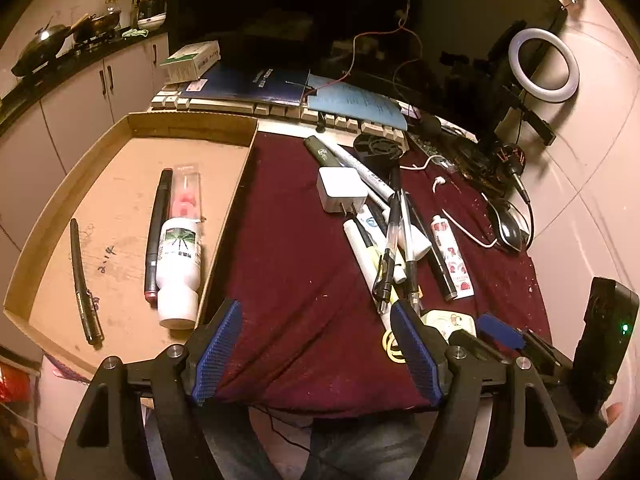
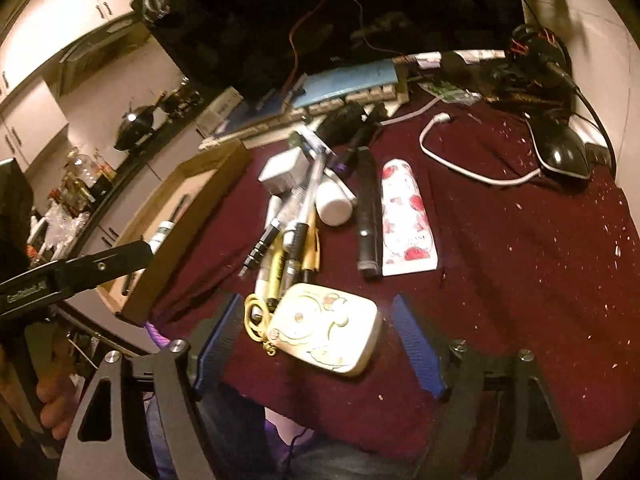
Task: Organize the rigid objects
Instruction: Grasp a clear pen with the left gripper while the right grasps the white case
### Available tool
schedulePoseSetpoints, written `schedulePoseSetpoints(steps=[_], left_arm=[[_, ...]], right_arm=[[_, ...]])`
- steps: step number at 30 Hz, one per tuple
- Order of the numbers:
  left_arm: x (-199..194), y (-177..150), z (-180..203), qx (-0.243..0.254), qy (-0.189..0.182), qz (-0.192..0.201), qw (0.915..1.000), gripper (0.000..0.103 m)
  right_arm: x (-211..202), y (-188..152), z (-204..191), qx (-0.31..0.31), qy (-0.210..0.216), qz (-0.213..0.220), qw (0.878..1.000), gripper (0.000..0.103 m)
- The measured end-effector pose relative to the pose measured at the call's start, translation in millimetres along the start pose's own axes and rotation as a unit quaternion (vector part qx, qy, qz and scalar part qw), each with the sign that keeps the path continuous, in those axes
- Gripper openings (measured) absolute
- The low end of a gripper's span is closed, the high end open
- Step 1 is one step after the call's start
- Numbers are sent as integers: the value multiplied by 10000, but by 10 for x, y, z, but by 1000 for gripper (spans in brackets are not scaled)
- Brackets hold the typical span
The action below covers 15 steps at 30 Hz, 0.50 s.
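Note:
A cardboard tray (image 1: 132, 128) at left holds a white bottle (image 1: 180, 264), a long dark marker (image 1: 158, 220) and a black pen (image 1: 82, 280). On the maroon cloth (image 1: 288, 240) lies a pile of pens (image 1: 394, 248), a white charger (image 1: 340, 190) and a strawberry-print tube (image 1: 452, 256). My left gripper (image 1: 316, 352) is open and empty above the cloth's near edge. My right gripper (image 2: 320, 344) is open, its jaws either side of a cream patterned tin (image 2: 326, 334) that lies on the cloth; the pen pile (image 2: 296, 232) and the tube (image 2: 406, 220) lie beyond it.
A keyboard (image 1: 280, 110) with a dark blue book (image 1: 256, 84) and blue paper on it lies at the back under a monitor. A black mouse (image 2: 560, 152), a white cable (image 2: 460, 160), a ring light (image 1: 544, 66) and tangled gear sit at right. Kitchen counter at far left.

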State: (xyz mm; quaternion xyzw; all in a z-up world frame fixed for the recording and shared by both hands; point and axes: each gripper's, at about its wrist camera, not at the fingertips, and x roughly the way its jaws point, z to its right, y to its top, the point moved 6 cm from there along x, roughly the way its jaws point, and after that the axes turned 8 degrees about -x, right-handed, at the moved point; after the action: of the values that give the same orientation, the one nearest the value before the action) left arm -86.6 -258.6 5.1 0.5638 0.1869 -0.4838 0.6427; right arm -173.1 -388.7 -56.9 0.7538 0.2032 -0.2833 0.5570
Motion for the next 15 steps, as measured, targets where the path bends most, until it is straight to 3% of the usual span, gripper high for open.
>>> schedulePoseSetpoints(steps=[8,10,15], left_arm=[[112,35,28,60,75,-35,9999,80],[148,40,61,119,79,-67,9999,80],[342,69,256,441,54,-185,9988,80]], right_arm=[[146,-101,-131,28,-780,-54,9969,76],[165,-95,-135,-81,-1018,-62,9948,67],[108,-121,-97,-182,-915,-19,9956,67]])
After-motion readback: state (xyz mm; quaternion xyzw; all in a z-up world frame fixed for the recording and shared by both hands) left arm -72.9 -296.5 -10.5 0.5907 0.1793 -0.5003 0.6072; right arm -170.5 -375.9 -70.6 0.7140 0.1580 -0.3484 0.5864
